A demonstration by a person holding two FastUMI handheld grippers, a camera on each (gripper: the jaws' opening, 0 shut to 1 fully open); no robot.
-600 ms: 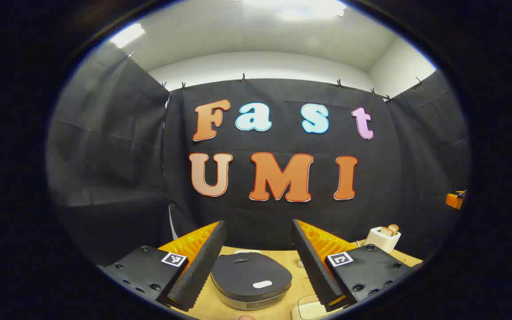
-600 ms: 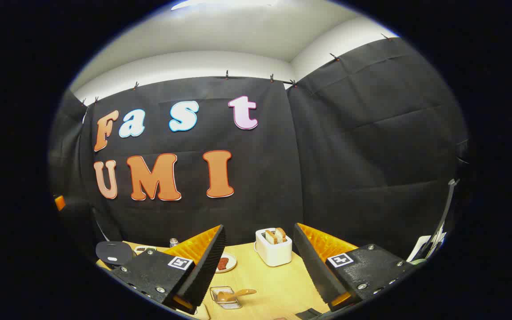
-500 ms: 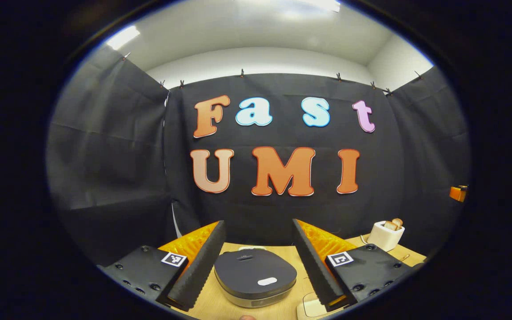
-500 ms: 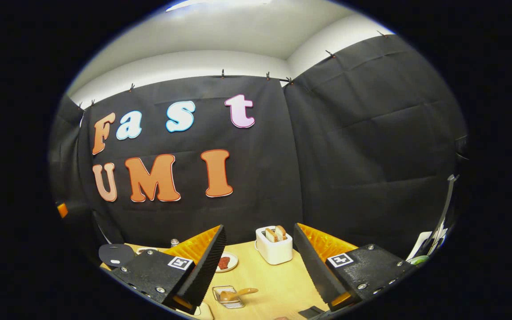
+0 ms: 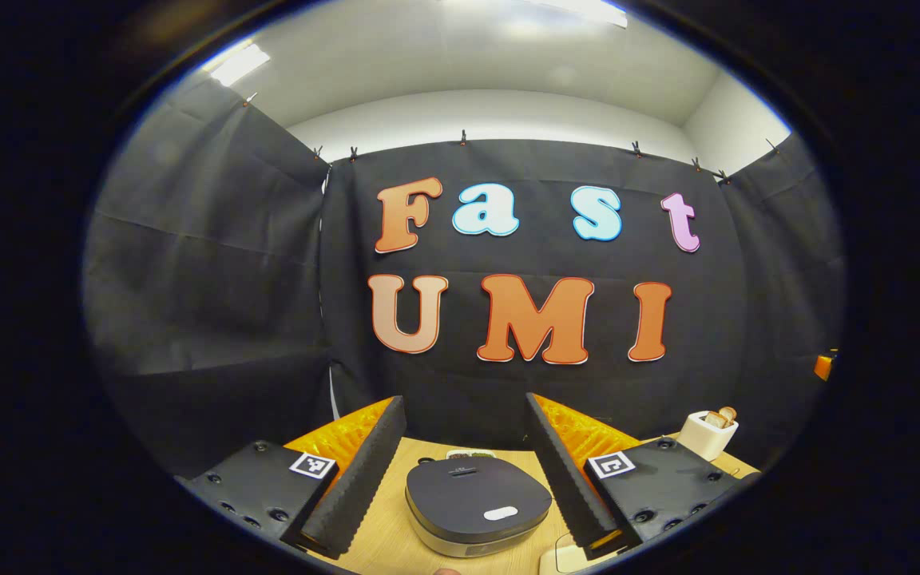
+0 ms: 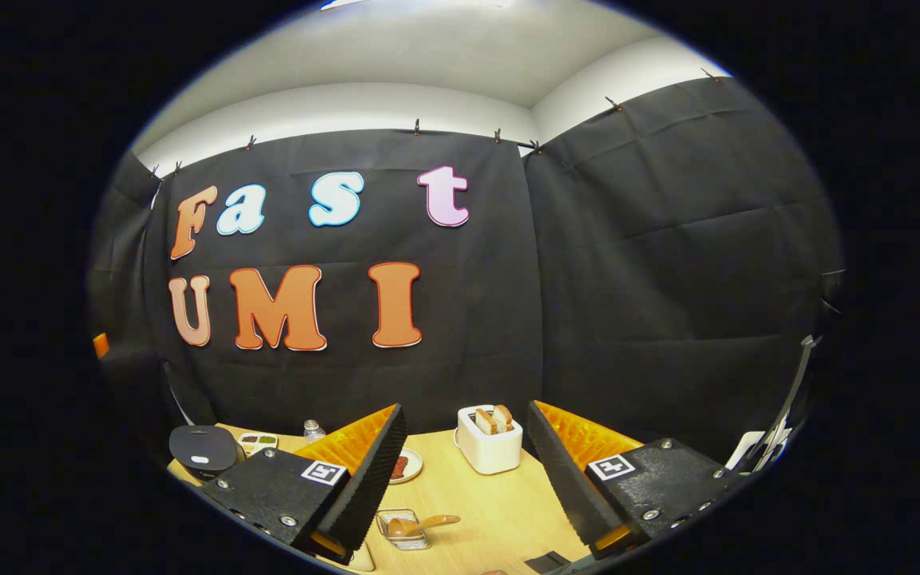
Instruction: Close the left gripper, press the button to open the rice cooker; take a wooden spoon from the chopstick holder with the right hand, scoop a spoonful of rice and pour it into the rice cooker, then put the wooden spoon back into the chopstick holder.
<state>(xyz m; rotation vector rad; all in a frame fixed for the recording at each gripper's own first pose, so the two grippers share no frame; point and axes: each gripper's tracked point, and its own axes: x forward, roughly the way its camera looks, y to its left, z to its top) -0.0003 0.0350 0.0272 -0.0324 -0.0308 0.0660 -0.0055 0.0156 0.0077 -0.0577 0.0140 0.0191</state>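
We are looking across the wooden table (image 6: pixel 476 503), the biggest thing here. In the left gripper view the rice cooker (image 5: pixel 477 505) is sitting at six o'clock, lid down, framed between the spread fingers of the left gripper (image 5: pixel 464 471), which are gripping nothing. In the right gripper view the rice cooker (image 6: pixel 202 451) is lying toward eight o'clock, and the right gripper (image 6: pixel 466 475) is hanging with its fingers wide apart, empty. Beyond them a toaster (image 6: pixel 490 441) is standing with bread in it. At six o'clock a wooden spoon (image 6: pixel 420 525) is resting in a small wire holder (image 6: pixel 402 531).
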